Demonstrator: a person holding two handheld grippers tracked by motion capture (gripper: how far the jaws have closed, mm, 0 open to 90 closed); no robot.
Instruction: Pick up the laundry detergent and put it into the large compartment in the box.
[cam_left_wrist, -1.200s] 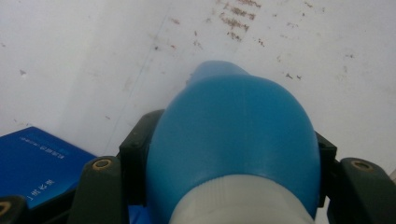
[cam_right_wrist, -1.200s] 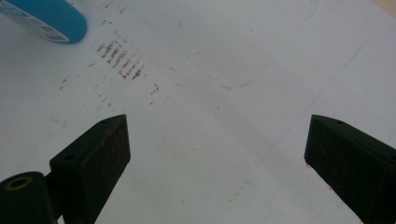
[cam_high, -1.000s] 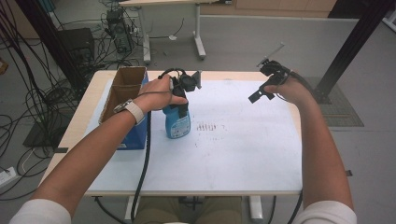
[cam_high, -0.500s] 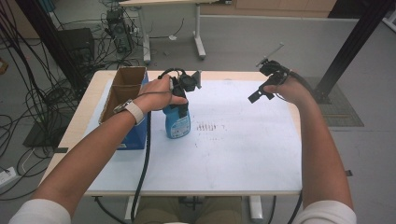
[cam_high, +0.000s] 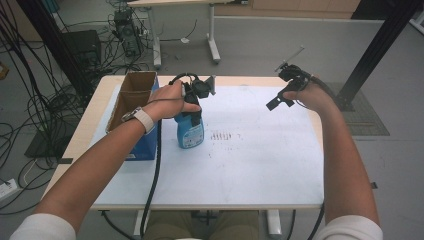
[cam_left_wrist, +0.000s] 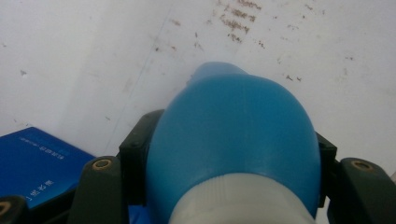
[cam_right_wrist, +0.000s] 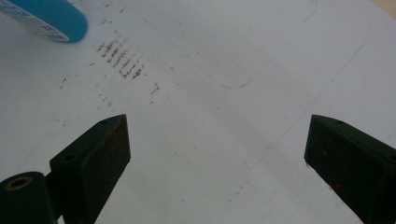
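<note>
Your left gripper (cam_left_wrist: 229, 154) is clamping its jaws on the shoulder of the blue bottle (cam_high: 190, 131), one pad on each side, just under the white collar (cam_left_wrist: 243, 198). The bottle is standing upright on the white sheet (cam_high: 250, 160), just beside the blue box (cam_high: 142, 147), w/ a pale label at the base. Your left hand (cam_high: 172, 100) is reaching in from above, wrist bent down. Your right gripper (cam_right_wrist: 217, 144) is hovering over the sheet near the far right corner, jaws wide apart, holding nothing. The bottle's cap is cut off in the left gripper view; brown marks (cam_high: 223, 136) are lying near the bottle, too small to read.
</note>
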